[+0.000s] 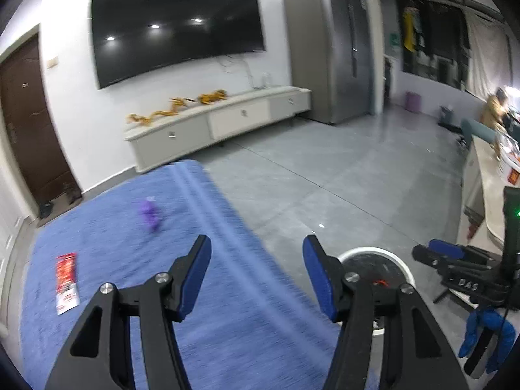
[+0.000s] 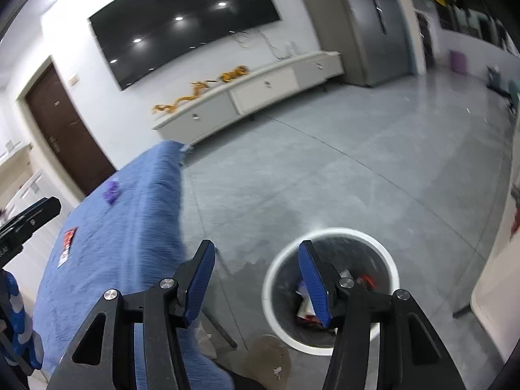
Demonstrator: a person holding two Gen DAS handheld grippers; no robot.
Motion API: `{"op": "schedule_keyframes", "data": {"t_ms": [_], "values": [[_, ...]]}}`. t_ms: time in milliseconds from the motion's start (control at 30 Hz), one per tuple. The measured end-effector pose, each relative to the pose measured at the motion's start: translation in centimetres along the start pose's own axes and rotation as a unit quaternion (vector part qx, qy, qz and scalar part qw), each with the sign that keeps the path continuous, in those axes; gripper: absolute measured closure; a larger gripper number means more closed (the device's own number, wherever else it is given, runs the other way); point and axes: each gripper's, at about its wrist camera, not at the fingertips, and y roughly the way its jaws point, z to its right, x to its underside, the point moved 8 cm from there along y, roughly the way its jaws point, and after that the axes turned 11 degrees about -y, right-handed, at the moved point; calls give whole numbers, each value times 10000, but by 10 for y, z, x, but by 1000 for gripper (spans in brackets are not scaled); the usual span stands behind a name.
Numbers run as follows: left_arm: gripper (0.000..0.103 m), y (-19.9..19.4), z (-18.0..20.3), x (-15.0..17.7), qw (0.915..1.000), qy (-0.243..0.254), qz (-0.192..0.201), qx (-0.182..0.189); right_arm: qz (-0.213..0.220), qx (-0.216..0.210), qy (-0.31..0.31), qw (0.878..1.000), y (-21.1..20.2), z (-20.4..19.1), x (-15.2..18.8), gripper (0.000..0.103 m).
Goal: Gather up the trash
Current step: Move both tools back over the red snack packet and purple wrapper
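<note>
A red and white wrapper (image 1: 67,282) lies flat on the blue cloth-covered table (image 1: 136,292) at the left; it also shows in the right wrist view (image 2: 67,245). A crumpled purple wrapper (image 1: 149,214) lies farther back on the cloth, also in the right wrist view (image 2: 111,192). A white-rimmed trash bin (image 2: 386,253) stands on the floor to the right of the table and holds several pieces of trash (image 2: 365,281); its rim shows in the left wrist view (image 1: 386,255). My left gripper (image 1: 256,276) is open and empty above the table's right edge. My right gripper (image 2: 256,281) is open and empty above the gap between table and bin.
Grey tiled floor (image 2: 325,169) stretches to a low white TV cabinet (image 1: 214,123) under a wall TV (image 1: 175,26). A brown door (image 1: 29,120) is at the left, a grey fridge (image 1: 338,45) at the back right. A light counter (image 1: 481,175) runs along the right.
</note>
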Motion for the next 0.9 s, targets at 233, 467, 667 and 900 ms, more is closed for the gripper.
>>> {"op": "schedule_keyframes", "data": {"t_ms": [233,467,667,900], "values": [[46,-40,-63,1,9980,-302,375,-409,151,-191,-541,9982,-5,-60,-25,41],[29,-63,-121,8,9935,-780,535,-635,118,-225,-966,9950,0,-110,-37,28],[29,-74,-163,24,9902,-1157,456,-639,44,-258,-1252,9918,8,-150,-44,26],[29,-81,-208,45,9839,-1597,419,-687,-81,-395,-1679,9850,22,-201,-46,25]]}}
